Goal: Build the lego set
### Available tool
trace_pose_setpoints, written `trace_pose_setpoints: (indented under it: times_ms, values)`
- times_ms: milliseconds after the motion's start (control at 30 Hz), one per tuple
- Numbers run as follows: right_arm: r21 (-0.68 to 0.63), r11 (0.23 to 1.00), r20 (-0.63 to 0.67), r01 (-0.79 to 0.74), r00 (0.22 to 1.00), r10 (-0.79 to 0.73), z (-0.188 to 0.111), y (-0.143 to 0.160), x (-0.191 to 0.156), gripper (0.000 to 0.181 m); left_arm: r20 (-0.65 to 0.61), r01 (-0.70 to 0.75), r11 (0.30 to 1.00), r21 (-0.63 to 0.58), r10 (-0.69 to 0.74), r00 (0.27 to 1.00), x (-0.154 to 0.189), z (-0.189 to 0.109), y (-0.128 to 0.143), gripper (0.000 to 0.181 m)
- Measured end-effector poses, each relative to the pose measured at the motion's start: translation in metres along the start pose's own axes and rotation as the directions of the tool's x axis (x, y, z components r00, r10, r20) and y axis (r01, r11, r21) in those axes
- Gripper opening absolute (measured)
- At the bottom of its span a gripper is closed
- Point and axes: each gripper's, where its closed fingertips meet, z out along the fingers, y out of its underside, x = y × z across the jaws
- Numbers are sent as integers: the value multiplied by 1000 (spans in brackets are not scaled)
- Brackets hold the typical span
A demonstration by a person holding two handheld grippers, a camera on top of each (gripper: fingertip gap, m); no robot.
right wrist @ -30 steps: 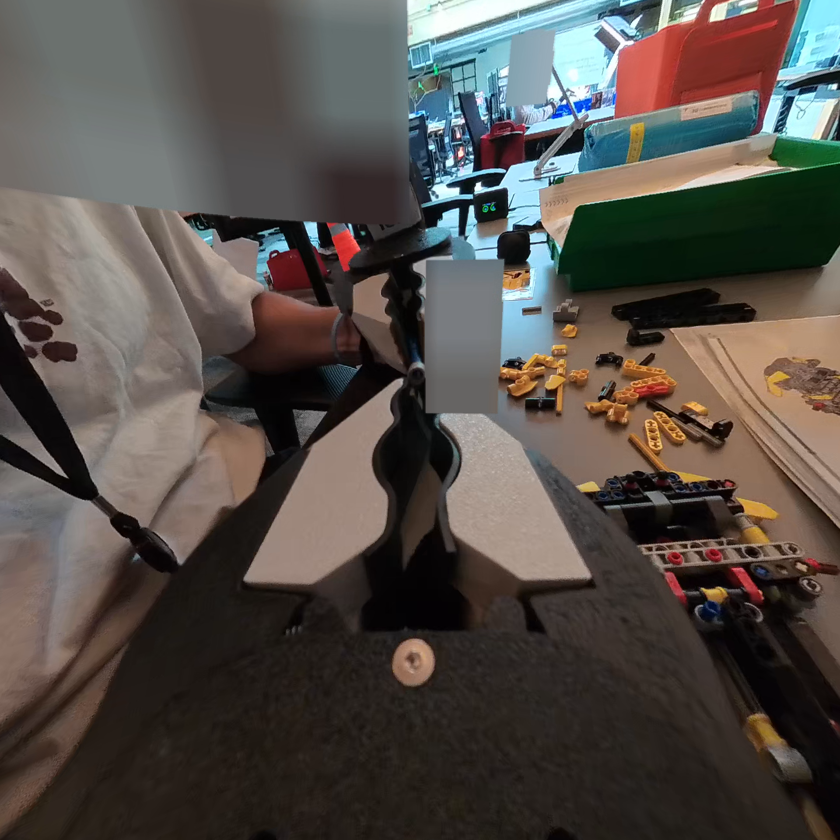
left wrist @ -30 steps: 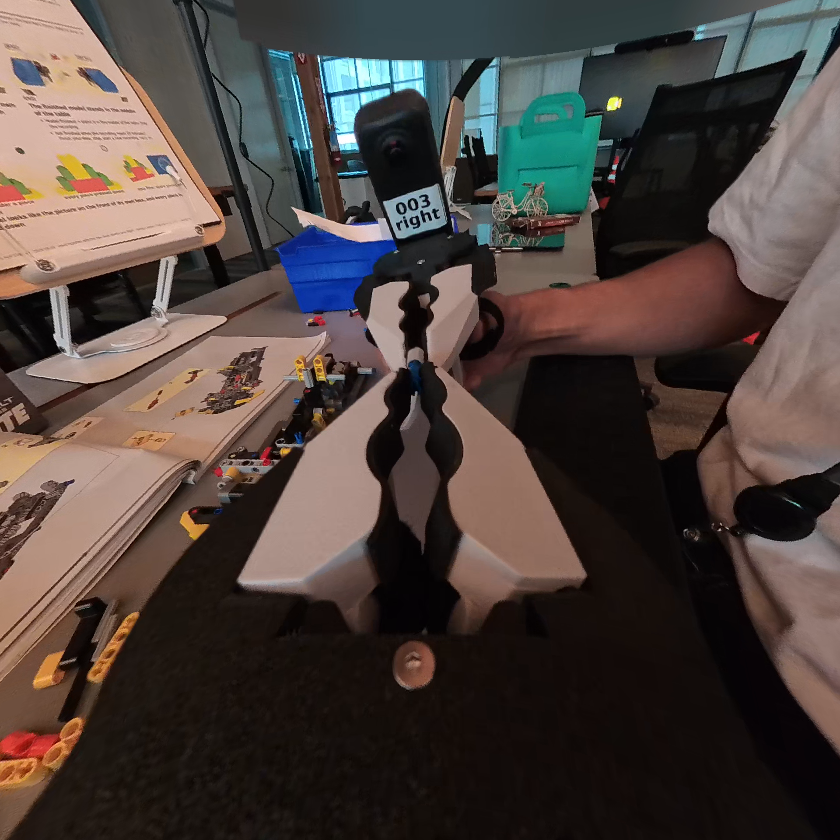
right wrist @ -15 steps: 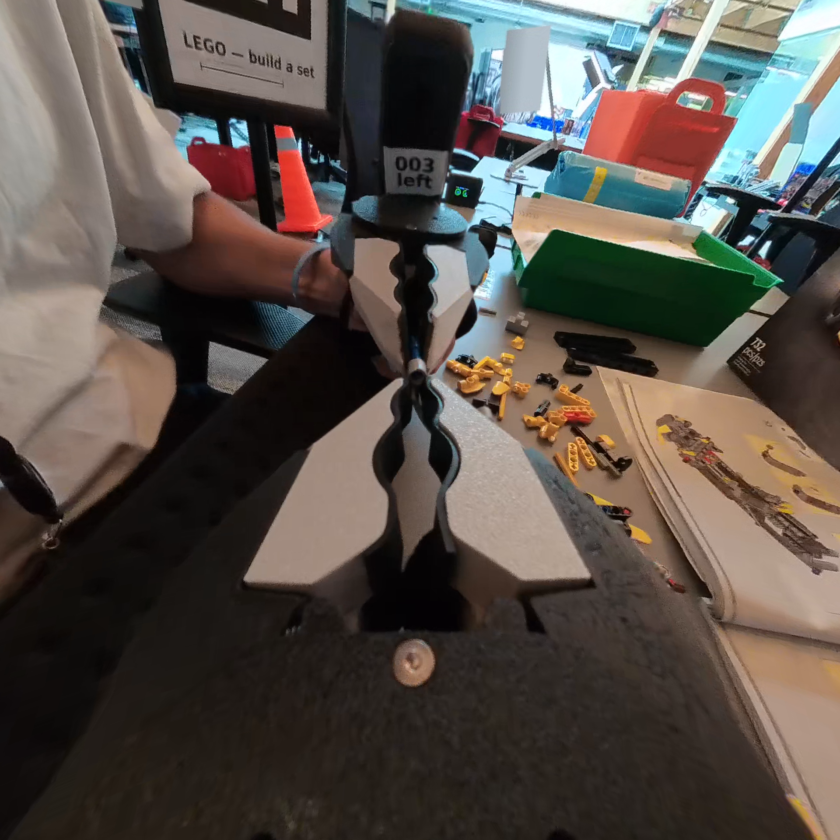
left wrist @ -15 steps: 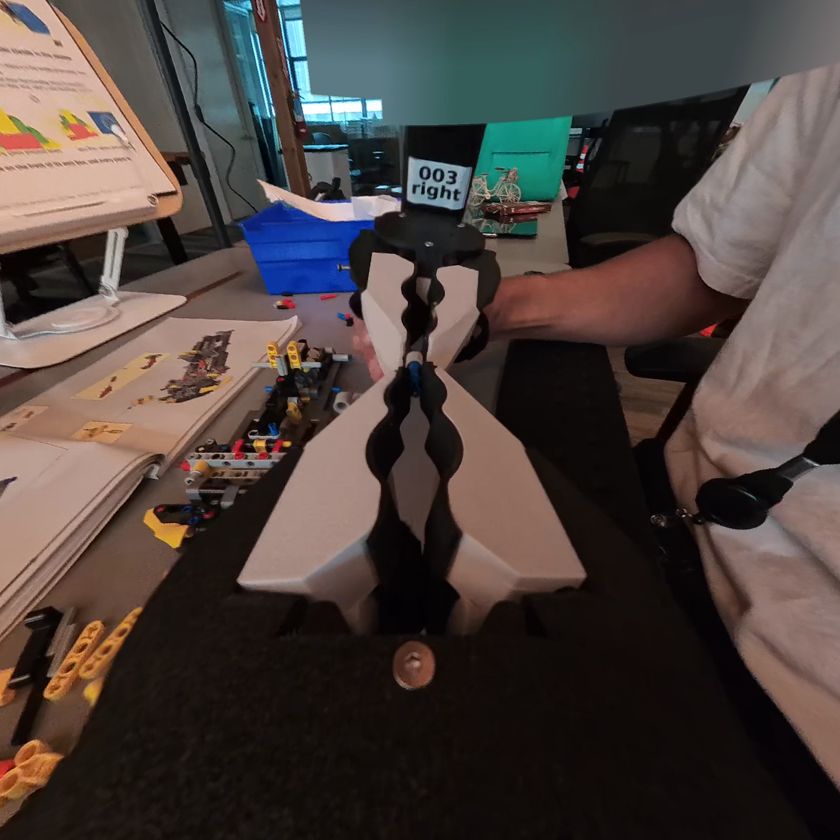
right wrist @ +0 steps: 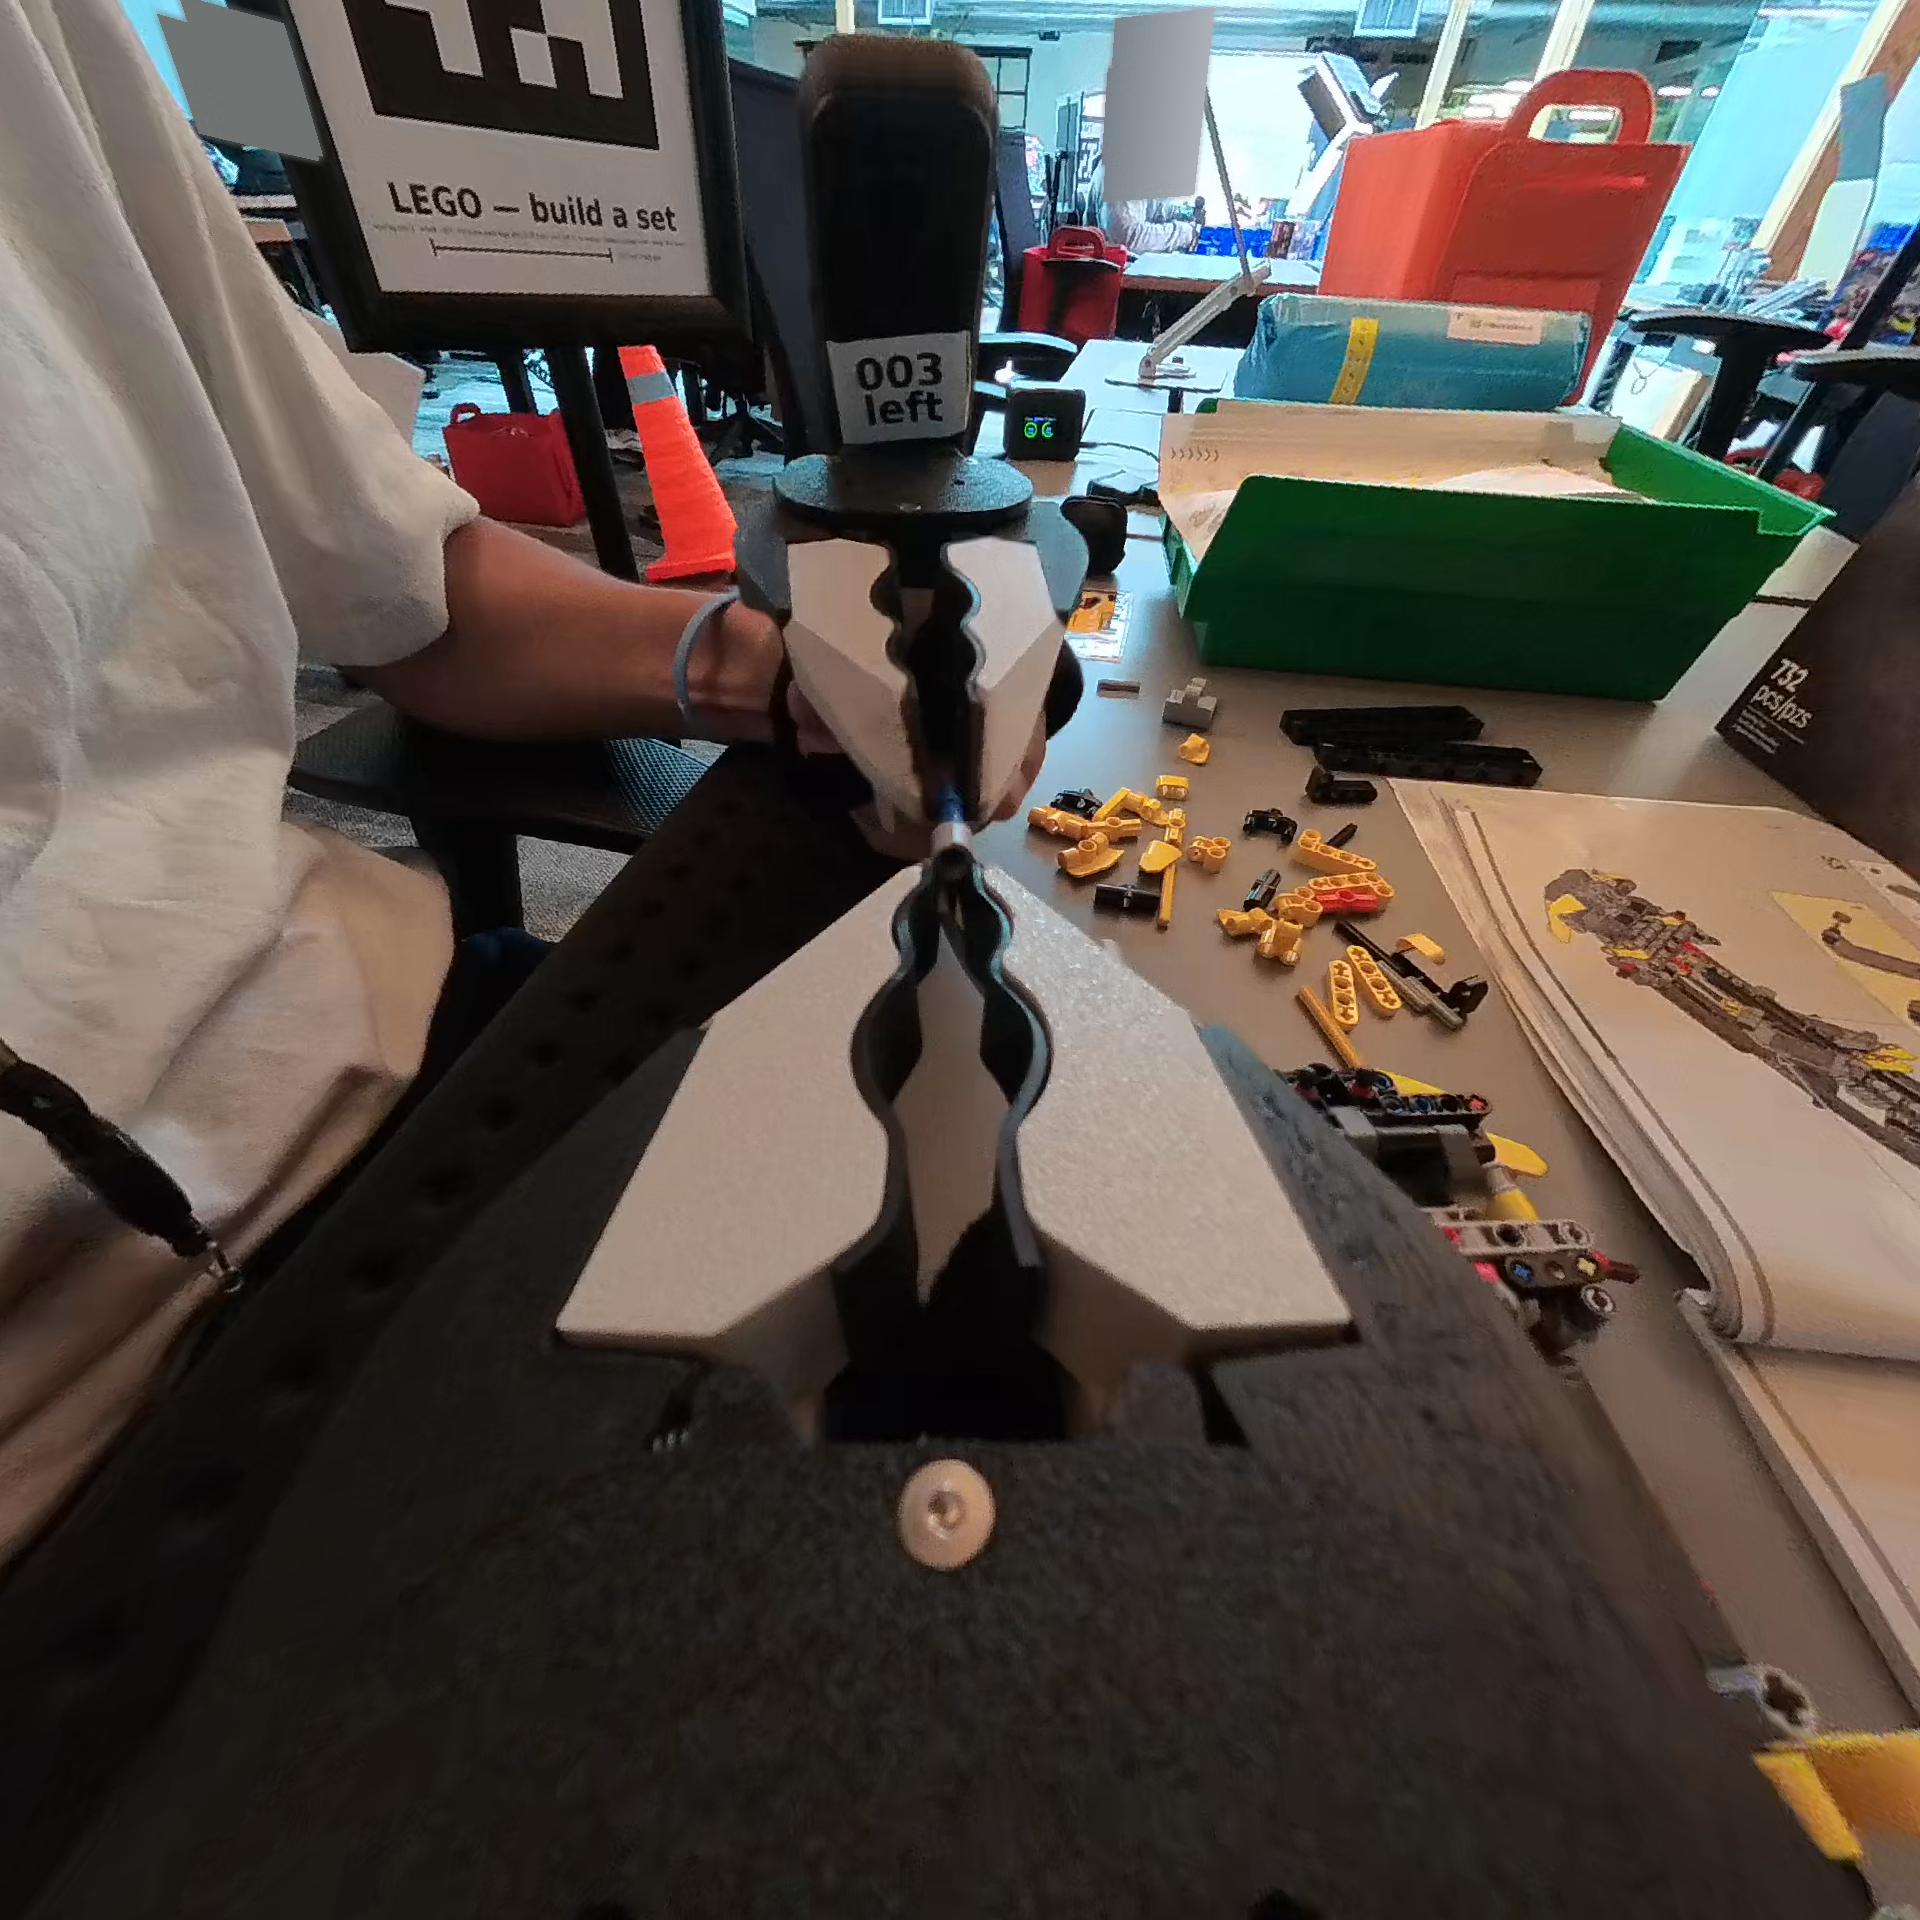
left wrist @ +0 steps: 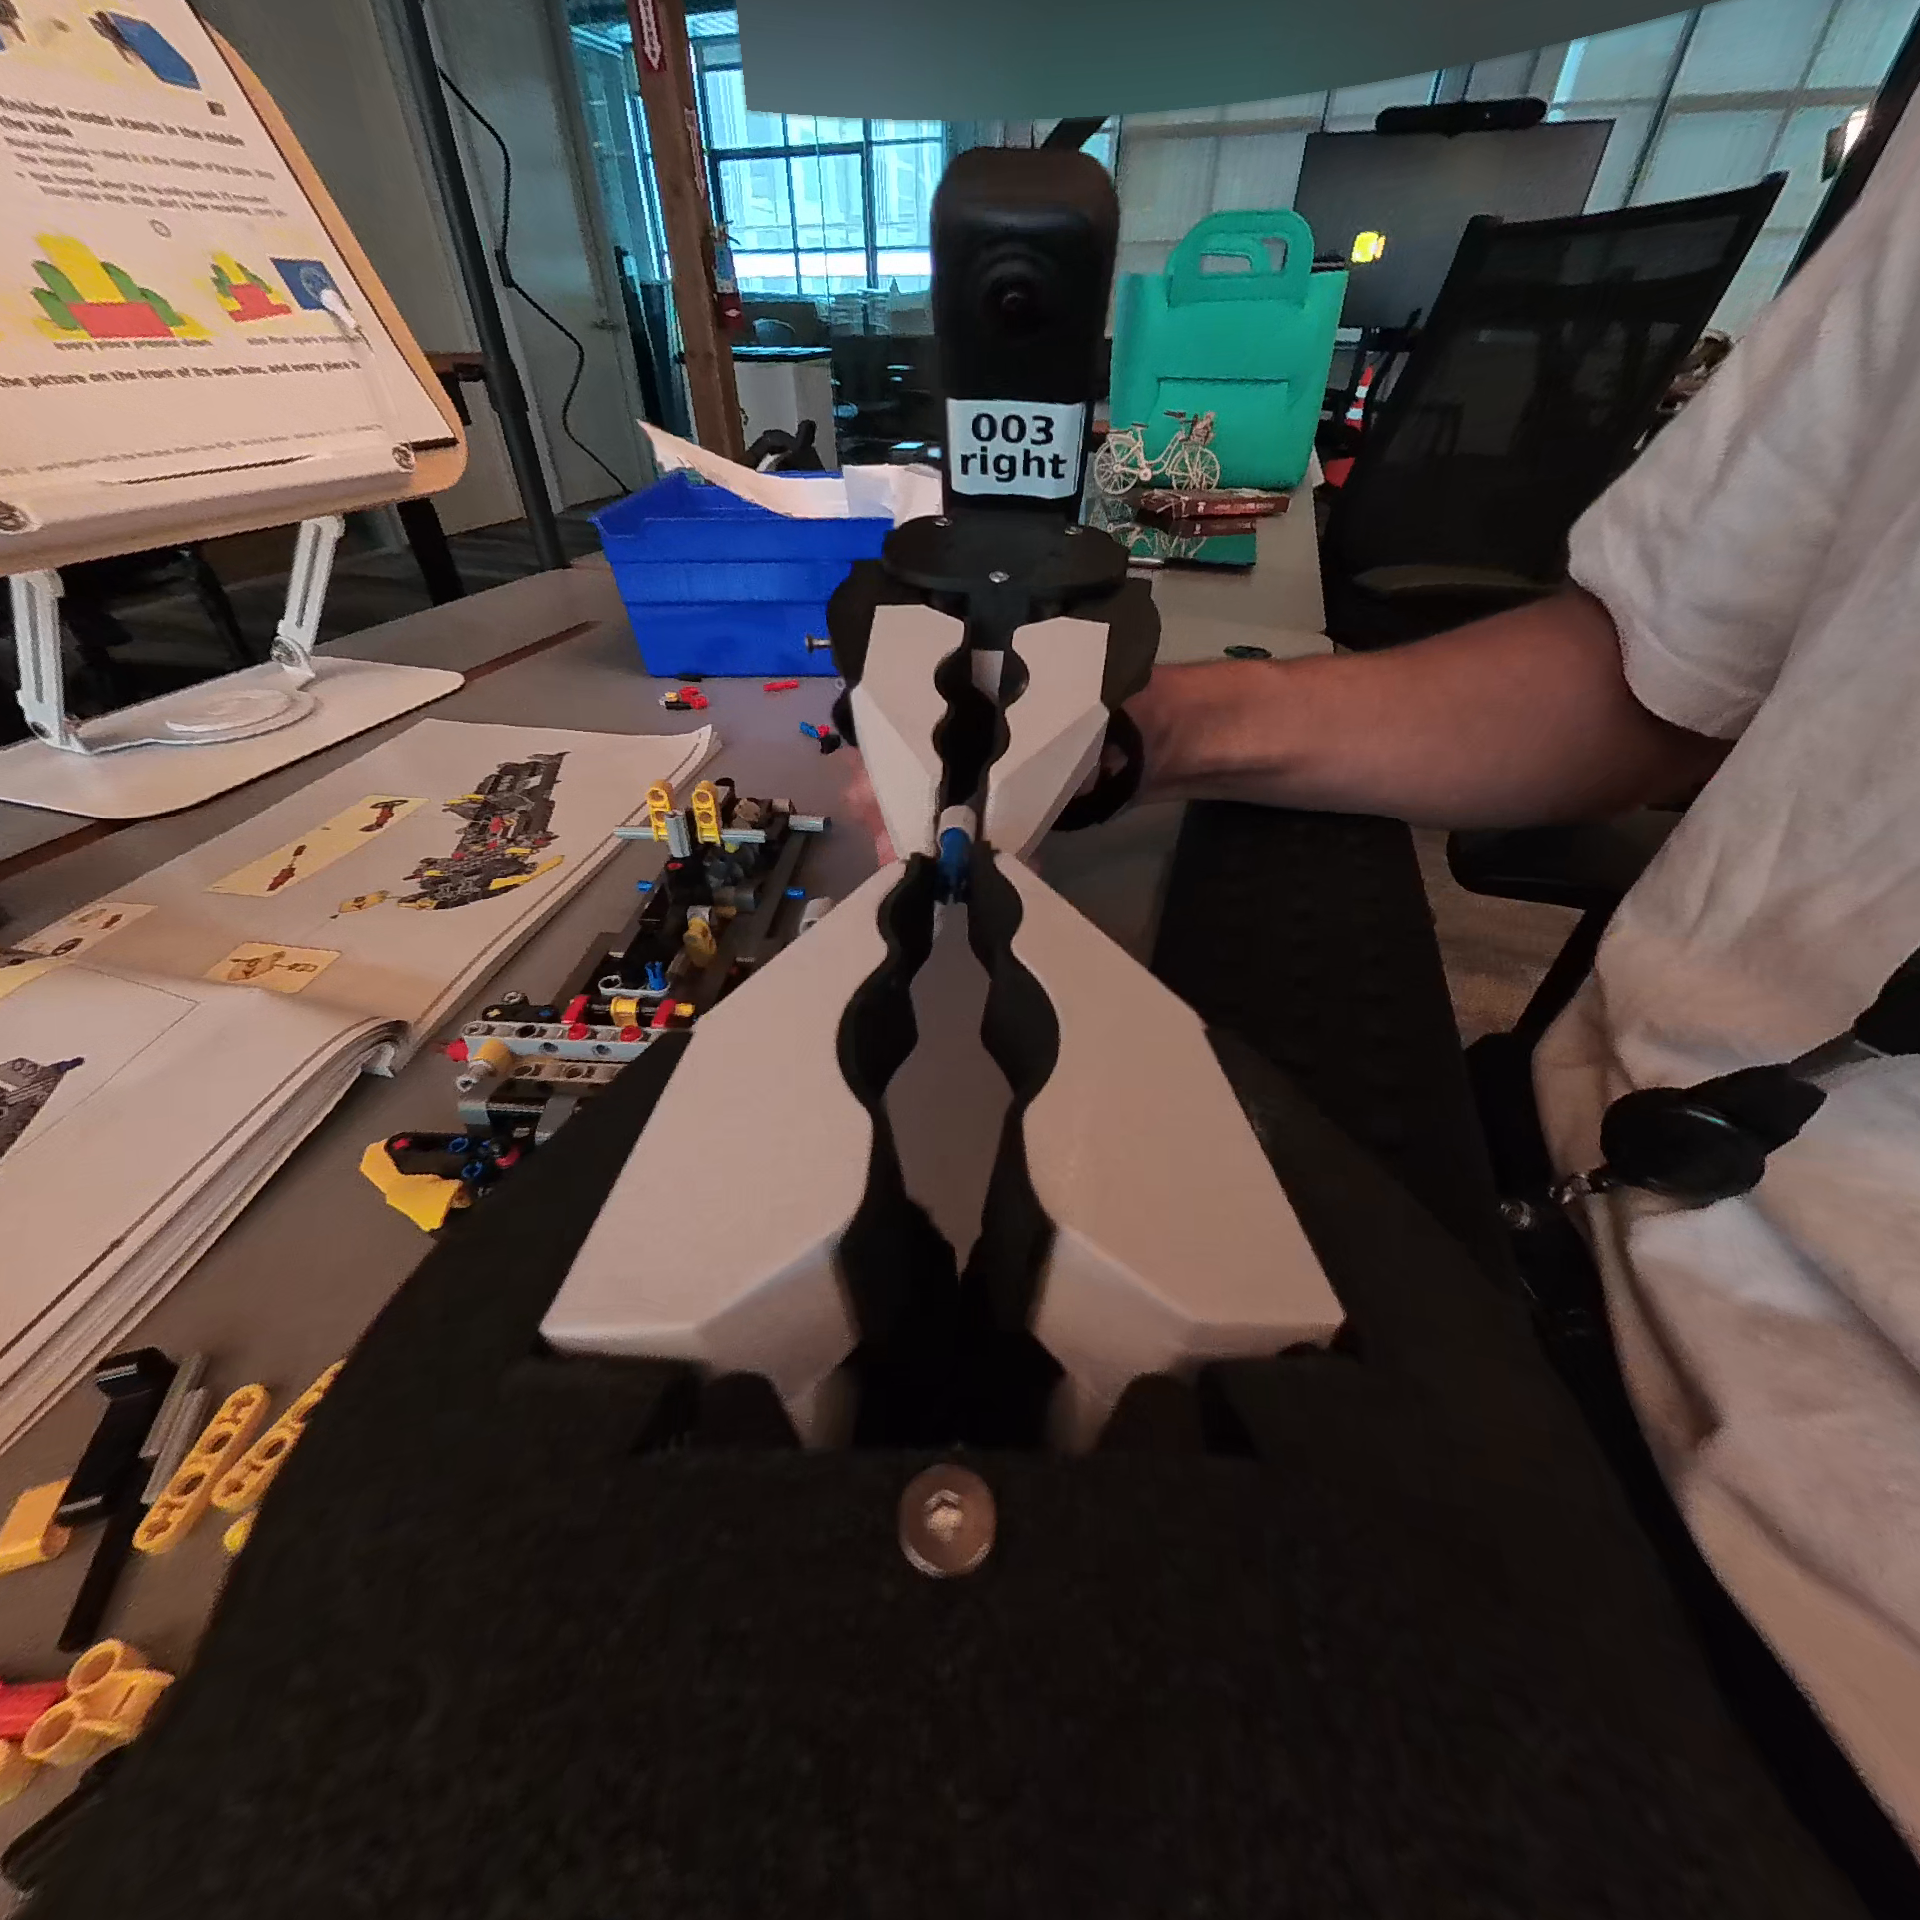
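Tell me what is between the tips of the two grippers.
A small blue pin with a light grey end piece spans the gap. The left gripper pinches the blue end, the right gripper the grey end; both wrist views show it.

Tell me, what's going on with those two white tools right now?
Left tool shut on small blue pin. Right tool shut on small grey sleeve, tip to tip, above the table. Half-built black-and-yellow lego model lies beside. Nothing in the way.

1. My left wrist view looks along the left gripper point(left wrist: 951, 883), close, straight at the right gripper point(left wrist: 961, 821).
2. My right wrist view faces back the opposite way.
3. Both share the table point(right wrist: 1226, 977) edge, the partly built model point(left wrist: 634, 997) and the open manual point(right wrist: 1704, 997).
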Motion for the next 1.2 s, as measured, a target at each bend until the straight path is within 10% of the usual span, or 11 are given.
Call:
trace_pose_setpoints:
  times_ms: [667, 833, 1200]
  values:
    - [-132, 990, -113, 45, 992, -60, -1, 11, 10, 4, 54, -15, 998, -66, 18, 998, -8, 6, 10, 5]
    - [-292, 941, -426, 169, 858, -286, -9, 14, 45, 4, 255, 44, 997, -63, -26, 967, -39, 2, 10, 22]
    - [-545, 764, -500, 346, 598, -627, -8, 13, 57, 4, 278, 161, 984, -69, -137, 951, -49, 14, 15, 23]
